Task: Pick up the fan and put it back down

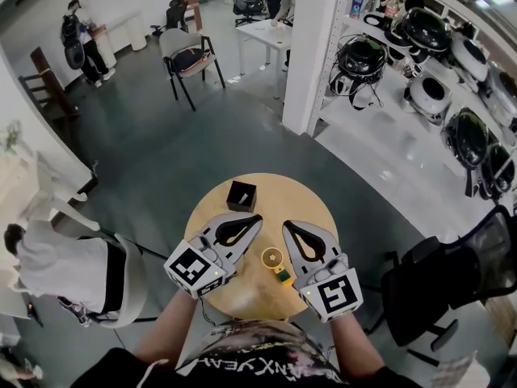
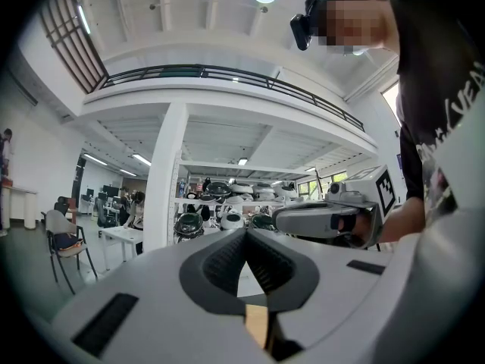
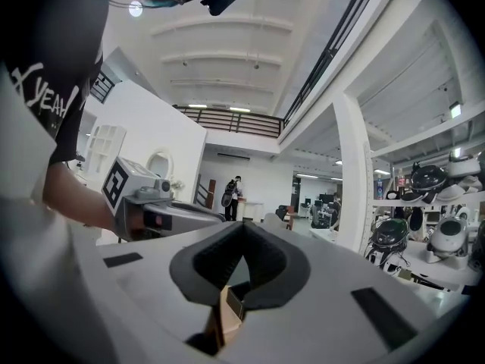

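Yellow fan, tan table, black box

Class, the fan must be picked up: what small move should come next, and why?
Probably open the right hand-held gripper: its jaws are shut on nothing, while the small yellow fan lies on the round table just beside it.

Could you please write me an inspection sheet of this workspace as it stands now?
Surface: round wooden table, mostly bare.
Job's things: small yellow fan rests on the table between the grippers, in neither's jaws.
Clutter: open black box near the far edge.
Grippers: left gripper shut, empty; right gripper shut, empty.
Cables: nothing seen.
Surroundings: white pillar; shelves of round dark devices on the right; black chair on the right; seated person on the left.
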A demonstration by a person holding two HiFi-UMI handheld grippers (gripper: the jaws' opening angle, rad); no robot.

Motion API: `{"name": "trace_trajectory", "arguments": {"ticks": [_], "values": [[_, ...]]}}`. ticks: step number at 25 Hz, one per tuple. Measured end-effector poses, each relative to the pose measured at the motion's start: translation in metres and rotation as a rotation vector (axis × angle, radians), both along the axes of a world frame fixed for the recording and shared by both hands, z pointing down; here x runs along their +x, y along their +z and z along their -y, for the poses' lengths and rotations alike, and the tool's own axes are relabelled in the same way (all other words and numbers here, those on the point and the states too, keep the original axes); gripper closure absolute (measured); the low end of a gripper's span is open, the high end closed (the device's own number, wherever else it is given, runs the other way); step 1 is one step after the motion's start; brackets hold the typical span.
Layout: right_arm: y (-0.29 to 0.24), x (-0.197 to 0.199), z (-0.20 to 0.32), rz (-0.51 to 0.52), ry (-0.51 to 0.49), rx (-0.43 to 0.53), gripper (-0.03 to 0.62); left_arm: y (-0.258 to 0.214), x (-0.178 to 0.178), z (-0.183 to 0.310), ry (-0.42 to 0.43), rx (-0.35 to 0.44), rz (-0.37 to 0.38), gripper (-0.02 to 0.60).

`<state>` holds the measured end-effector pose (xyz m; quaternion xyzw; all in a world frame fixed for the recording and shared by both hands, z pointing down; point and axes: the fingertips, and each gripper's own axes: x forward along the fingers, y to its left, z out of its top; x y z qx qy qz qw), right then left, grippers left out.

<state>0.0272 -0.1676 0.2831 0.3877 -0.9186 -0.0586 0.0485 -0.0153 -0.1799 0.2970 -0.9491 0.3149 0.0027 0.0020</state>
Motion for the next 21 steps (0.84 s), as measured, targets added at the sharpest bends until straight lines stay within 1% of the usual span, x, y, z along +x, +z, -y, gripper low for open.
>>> {"name": "trace_trajectory", "arguments": {"ticks": [21], "values": [[0.0022,0.0024,0.0095,-0.003,0.015,0.003,0.594,0.0003,0.0051,0.0082,0.012,0.005,0.003,0.569]]}}
